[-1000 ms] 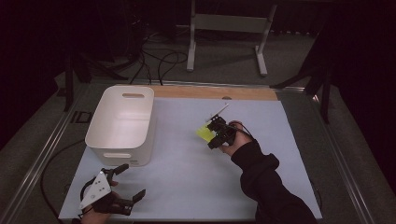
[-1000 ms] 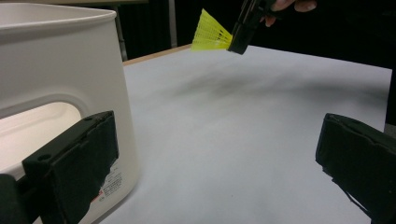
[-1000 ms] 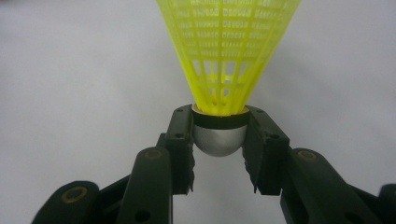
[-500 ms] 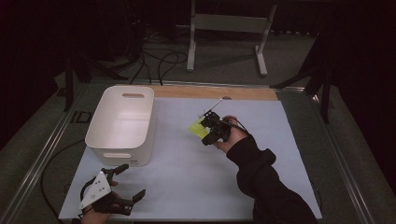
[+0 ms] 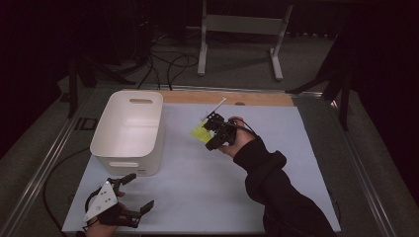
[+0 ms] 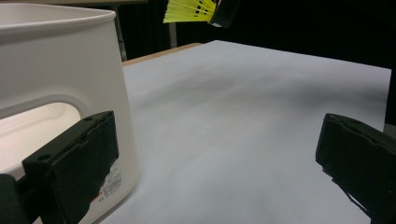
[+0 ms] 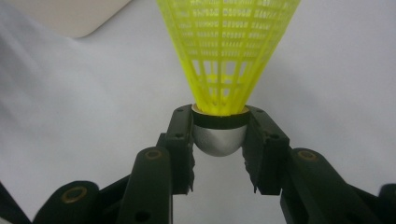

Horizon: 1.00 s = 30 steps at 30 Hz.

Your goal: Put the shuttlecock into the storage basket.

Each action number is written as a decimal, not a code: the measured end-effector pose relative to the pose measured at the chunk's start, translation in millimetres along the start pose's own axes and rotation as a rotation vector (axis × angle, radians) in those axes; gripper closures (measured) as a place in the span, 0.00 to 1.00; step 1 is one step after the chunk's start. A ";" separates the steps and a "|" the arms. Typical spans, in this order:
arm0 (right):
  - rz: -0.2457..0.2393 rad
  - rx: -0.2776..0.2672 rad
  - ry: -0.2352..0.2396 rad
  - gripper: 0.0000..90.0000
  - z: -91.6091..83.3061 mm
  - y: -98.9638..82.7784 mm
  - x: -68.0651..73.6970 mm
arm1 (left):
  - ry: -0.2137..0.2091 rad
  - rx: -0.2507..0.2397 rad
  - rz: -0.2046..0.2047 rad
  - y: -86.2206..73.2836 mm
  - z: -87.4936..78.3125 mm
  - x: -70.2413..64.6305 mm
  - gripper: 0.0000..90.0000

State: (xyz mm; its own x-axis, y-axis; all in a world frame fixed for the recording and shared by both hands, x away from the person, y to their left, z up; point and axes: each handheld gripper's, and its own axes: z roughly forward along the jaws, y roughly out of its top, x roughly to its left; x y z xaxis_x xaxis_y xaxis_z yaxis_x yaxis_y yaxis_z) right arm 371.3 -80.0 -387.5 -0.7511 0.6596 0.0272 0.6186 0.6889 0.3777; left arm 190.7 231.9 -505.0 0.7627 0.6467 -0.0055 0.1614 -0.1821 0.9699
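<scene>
In the high view, a yellow shuttlecock [image 5: 200, 132] is held by the right gripper [image 5: 213, 129] above the middle of the table [image 5: 306, 163], just right of the white bin [image 5: 129, 129]; a carry toward the bin is judged under way, and the next move calls for clearing its rim. In the left gripper view, the left gripper [image 6: 219, 172] is seen spread wide and empty beside the bin's wall near the table's near left corner. In the right gripper view, the shuttlecock's rounded cap is clamped between both fingers [image 7: 180, 140], its skirt pointing away from them.
</scene>
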 end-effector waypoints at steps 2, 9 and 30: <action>-0.017 -0.001 0.002 0.72 -0.9 2.4 1.9 | 0.000 0.000 -0.001 0.0 -0.2 0.0 0.00; -0.062 -0.003 0.013 0.72 -4.0 10.7 12.3 | -0.002 -0.003 0.003 0.3 -0.1 -0.1 0.00; -0.218 -0.018 0.081 0.72 -7.0 31.2 39.1 | -0.003 -0.004 -0.002 0.2 -0.2 0.0 0.00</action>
State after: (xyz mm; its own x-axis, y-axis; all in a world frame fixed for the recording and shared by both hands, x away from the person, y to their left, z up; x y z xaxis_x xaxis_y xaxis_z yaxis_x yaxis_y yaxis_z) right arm 359.6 -34.8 -368.2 -0.8829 0.4692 0.0169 0.4362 0.8064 0.3994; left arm 190.6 232.0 -504.8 0.7645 0.6445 -0.0085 0.1608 -0.1780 0.9708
